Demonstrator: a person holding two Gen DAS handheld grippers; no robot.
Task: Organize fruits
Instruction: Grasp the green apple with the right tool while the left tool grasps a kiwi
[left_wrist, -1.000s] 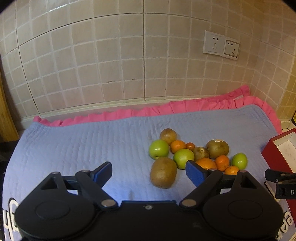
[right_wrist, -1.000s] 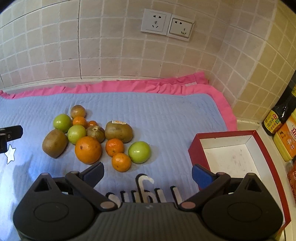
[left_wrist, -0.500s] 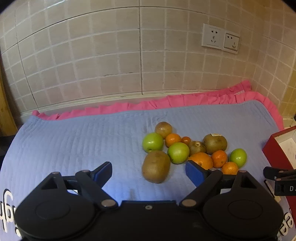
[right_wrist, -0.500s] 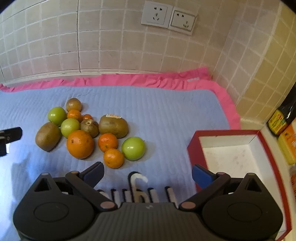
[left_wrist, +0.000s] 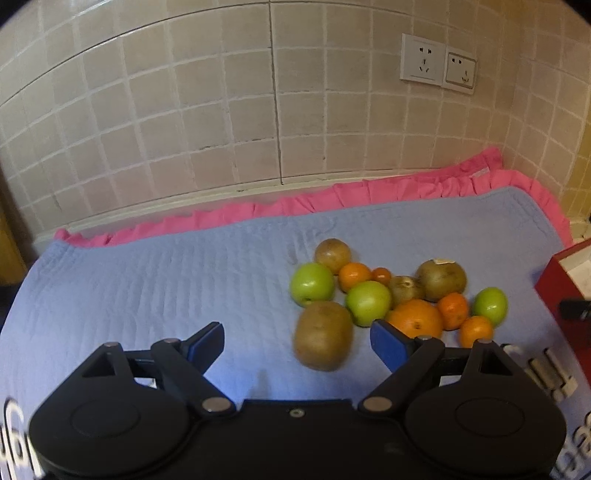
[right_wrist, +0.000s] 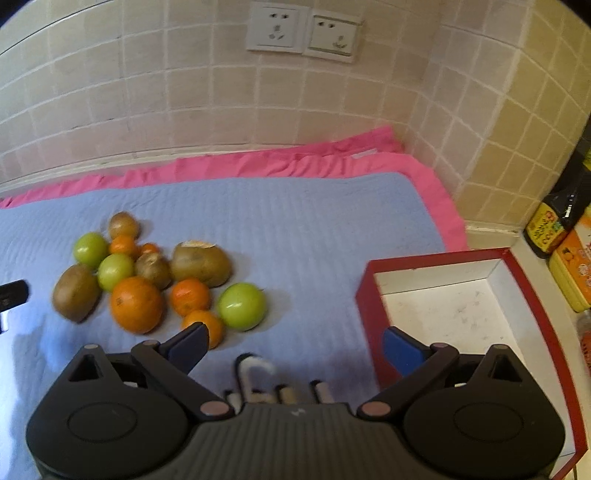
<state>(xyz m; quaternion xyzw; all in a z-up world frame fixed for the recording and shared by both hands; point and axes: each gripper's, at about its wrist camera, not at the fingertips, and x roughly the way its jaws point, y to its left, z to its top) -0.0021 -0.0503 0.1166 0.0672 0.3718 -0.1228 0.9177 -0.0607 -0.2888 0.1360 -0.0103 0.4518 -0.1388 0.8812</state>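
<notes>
A pile of fruit lies on the blue quilted cloth (left_wrist: 147, 295): a large kiwi (left_wrist: 323, 334), green apples (left_wrist: 312, 284), a big orange (left_wrist: 415, 319), small tangerines (left_wrist: 476, 330) and brown kiwis (left_wrist: 441, 278). My left gripper (left_wrist: 297, 341) is open and empty, with the large kiwi between its fingers' line. My right gripper (right_wrist: 295, 345) is open and empty, above the cloth between the fruit pile (right_wrist: 136, 302) and the red box (right_wrist: 461, 306). A green apple (right_wrist: 242, 304) and a tangerine (right_wrist: 207, 325) lie just beyond its left finger.
The red box with a white inside stands at the right edge of the cloth, also in the left wrist view (left_wrist: 569, 280). Sauce bottles and packets (right_wrist: 554, 225) stand beyond it. A tiled wall with sockets (right_wrist: 303, 35) runs behind. A pink frill (left_wrist: 332, 199) edges the cloth.
Both grippers have moved forward toward the fruit, which now looks closer. The right gripper has shifted right toward the red box. Both stay open.
</notes>
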